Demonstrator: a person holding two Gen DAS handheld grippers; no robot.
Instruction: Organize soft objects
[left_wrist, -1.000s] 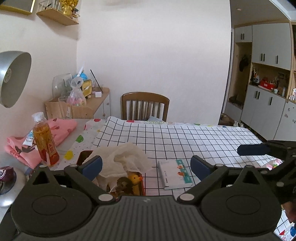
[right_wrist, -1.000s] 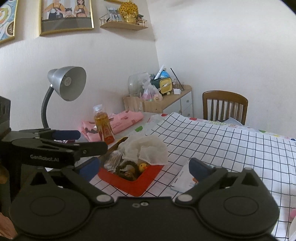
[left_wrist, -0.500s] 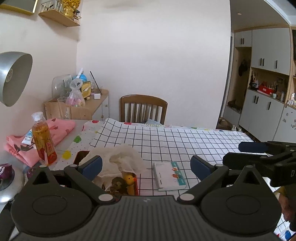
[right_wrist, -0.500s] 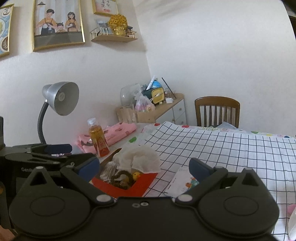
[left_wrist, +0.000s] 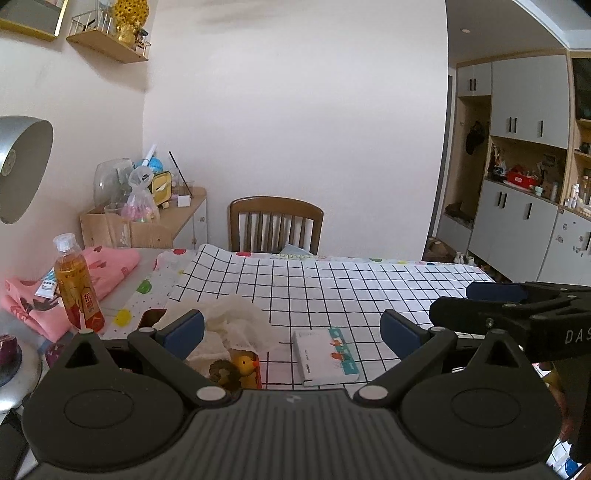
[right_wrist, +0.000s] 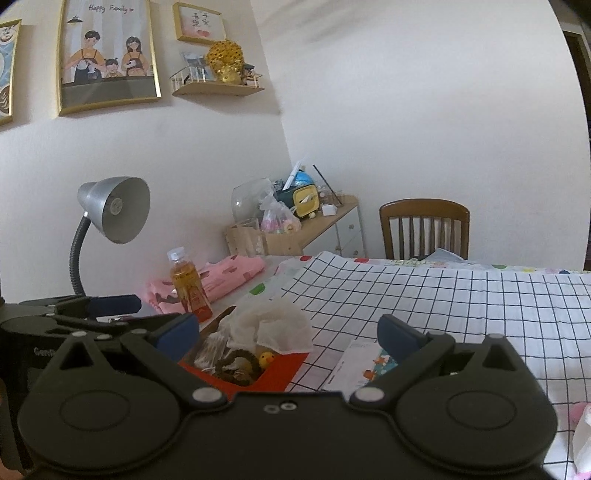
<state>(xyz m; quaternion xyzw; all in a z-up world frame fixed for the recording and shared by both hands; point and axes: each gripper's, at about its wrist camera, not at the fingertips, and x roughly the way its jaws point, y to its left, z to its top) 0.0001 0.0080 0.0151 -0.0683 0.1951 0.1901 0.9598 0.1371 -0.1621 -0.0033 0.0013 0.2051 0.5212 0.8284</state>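
A red box (right_wrist: 284, 371) sits on the checked tablecloth (left_wrist: 332, 291). It holds a crumpled white cloth (left_wrist: 236, 325), a yellow duck toy (left_wrist: 243, 363) and a brown plush (left_wrist: 223, 373). Folded pink clothes (left_wrist: 107, 266) lie at the table's left. My left gripper (left_wrist: 291, 328) is open and empty, above and short of the box. In the right wrist view my right gripper (right_wrist: 287, 332) is also open with nothing in it, facing the box, cloth (right_wrist: 273, 325) and duck (right_wrist: 266, 358) from the right. Each gripper shows at the edge of the other's view.
A white and teal packet (left_wrist: 325, 356) lies flat right of the box. An orange drink bottle (left_wrist: 75, 291) stands beside the pink clothes, and a grey desk lamp (right_wrist: 114, 208) rises at the left. A wooden chair (left_wrist: 275, 227) stands at the far side.
Both grippers have drawn back and up from the box, so it looks smaller and lower in both views. Both stay open and empty. Nothing on the table has moved.
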